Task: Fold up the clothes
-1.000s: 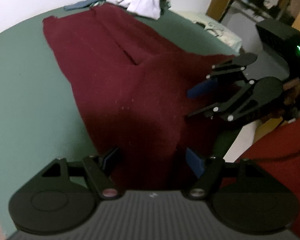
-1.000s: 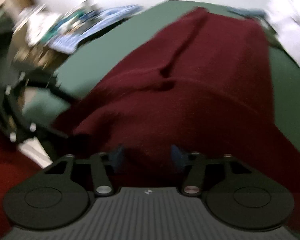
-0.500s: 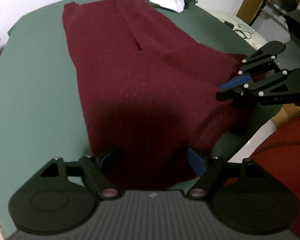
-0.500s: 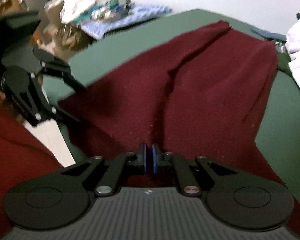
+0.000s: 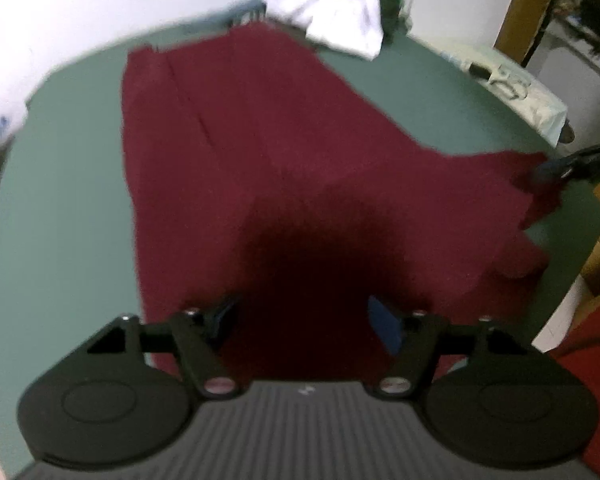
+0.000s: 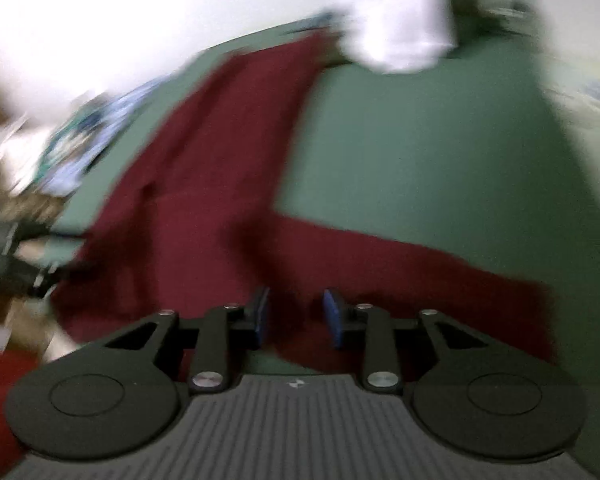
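A dark red garment (image 5: 268,152) lies spread on the green table (image 5: 60,200). My left gripper (image 5: 304,320) is open above its near edge, with nothing between the fingers. In the right wrist view the same garment (image 6: 204,184) runs from the far end to the near edge, with one part stretching right. My right gripper (image 6: 296,316) is open, its blue pads either side of a fold of the cloth. The right gripper also shows, blurred, at the garment's right corner in the left wrist view (image 5: 572,164). The left gripper shows at the left edge of the right wrist view (image 6: 24,268).
A pile of white clothes (image 5: 332,8) lies at the far end of the table, also blurred in the right wrist view (image 6: 400,28). A pale cloth with small items (image 5: 512,84) lies at the far right. Clutter (image 6: 60,148) sits left of the table. The view is motion-blurred.
My right gripper was shut on the garment half a second ago and is now open, and it has swung right. The garment's right part has been pulled out sideways. My left gripper stays open.
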